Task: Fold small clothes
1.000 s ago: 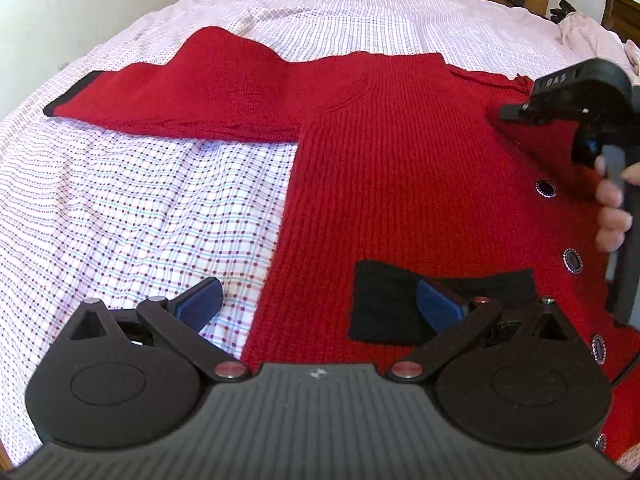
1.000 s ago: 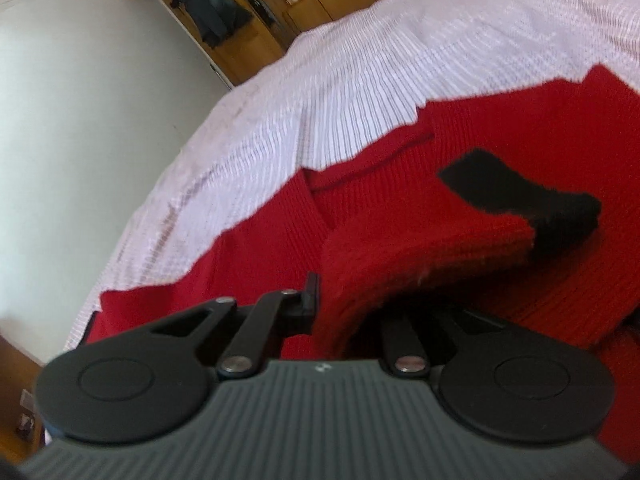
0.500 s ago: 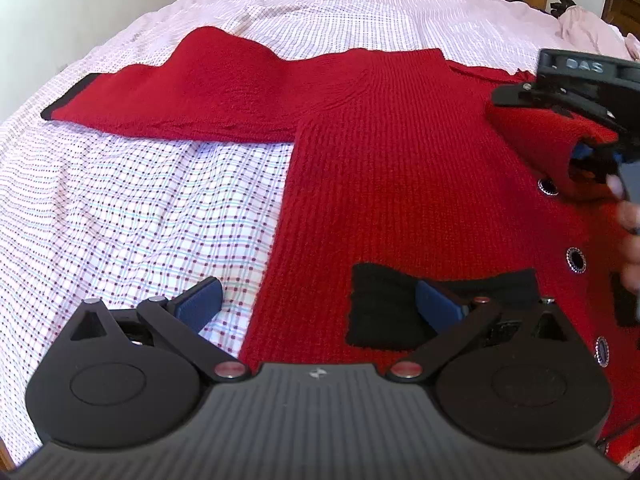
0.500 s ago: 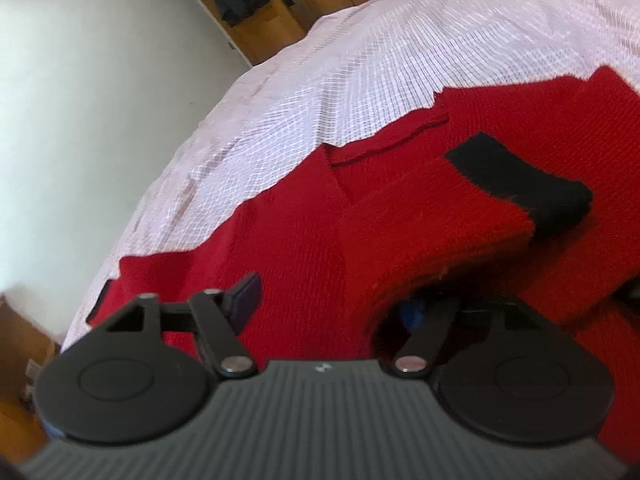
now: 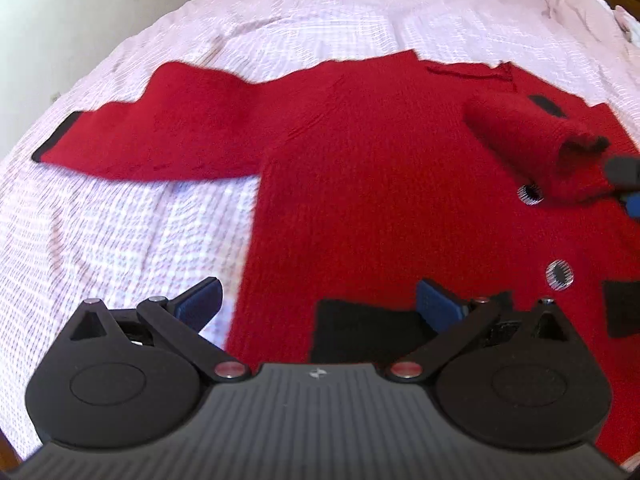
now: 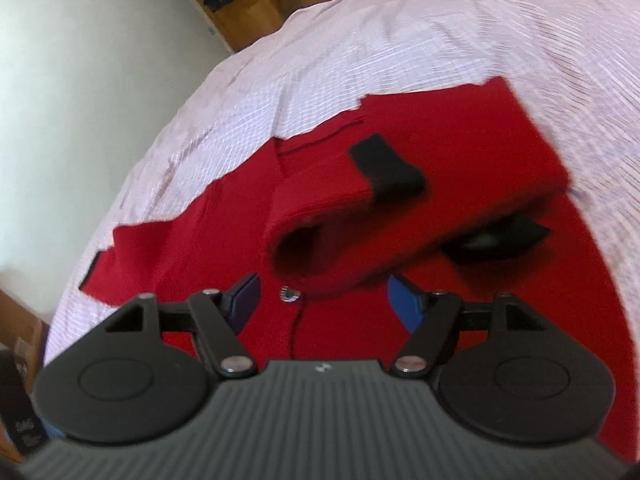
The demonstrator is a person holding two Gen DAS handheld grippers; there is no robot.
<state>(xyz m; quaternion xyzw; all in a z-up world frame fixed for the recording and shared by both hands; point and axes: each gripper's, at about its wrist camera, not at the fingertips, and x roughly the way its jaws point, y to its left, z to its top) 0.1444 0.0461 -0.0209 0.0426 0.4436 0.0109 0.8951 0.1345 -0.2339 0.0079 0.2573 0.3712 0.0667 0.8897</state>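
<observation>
- While looking down along the left gripper (image 5: 318, 300), finds its jaws spread wide, blue pads clear of any cloth and gripping nothing.
- Hovers there over the lower edge of a red knitted cardigan (image 5: 360, 200), just above a black rectangular patch pocket (image 5: 360, 328).
- Shows that cardigan lying front-up and flat on a bed under a white sheet with a fine red-and-blue check (image 5: 120, 240).
- Picks out round dark buttons with pale rims (image 5: 559, 275) running down the front, and a second black pocket (image 5: 620, 308) at the right edge of the left wrist view.
- Leaves the left red sleeve (image 5: 160, 132) stretched out sideways across the sheet, ending in a black cuff (image 5: 52, 140).
- Finds the right red sleeve (image 6: 400, 216) folded across the chest in a loose, raised loop, its black cuff (image 6: 384, 168) resting on top near the neckline.
- Looking along the right gripper (image 6: 324, 300), meets jaws that have just been opening and now stand far apart.
- Holds nothing there: lies just short of the sleeve's rounded fold, pads not pressing on it, one button (image 6: 289, 293) below the gap.
- Catches the tip of that gripper at the right edge of the left wrist view, beside the sleeve's open fold.
- Blurs much of the right wrist view; beyond the bed, makes out a pale wall (image 6: 80, 80) and wooden cupboards (image 6: 280, 0).
</observation>
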